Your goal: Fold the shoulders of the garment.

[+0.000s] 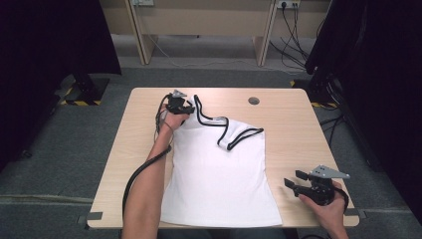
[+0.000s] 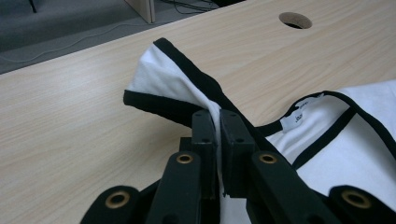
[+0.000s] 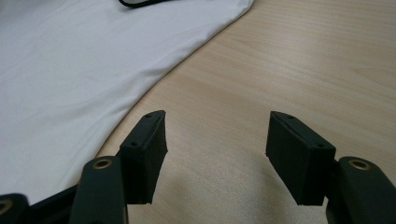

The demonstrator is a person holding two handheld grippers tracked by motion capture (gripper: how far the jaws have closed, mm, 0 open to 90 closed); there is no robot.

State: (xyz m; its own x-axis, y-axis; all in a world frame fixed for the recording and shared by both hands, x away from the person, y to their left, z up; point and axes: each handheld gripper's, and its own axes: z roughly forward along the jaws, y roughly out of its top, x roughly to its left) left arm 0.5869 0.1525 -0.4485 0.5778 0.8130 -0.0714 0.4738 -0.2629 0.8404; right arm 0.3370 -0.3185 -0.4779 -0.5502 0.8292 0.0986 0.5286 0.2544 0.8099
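Observation:
A white tank top with black trim lies flat on the wooden table, hem toward the person. Its left shoulder strap is pinched between the jaws of my left gripper, which is shut on it at the far left of the garment. A neck label shows inside the collar. My right gripper rests near the table's front right, just right of the shirt's side edge. In the right gripper view it stands open over bare wood, nothing between its jaws.
A round cable hole sits at the table's far middle. Bare wood runs along the left and right sides of the shirt. Dark curtains flank the table, and cables trail on the floor behind it.

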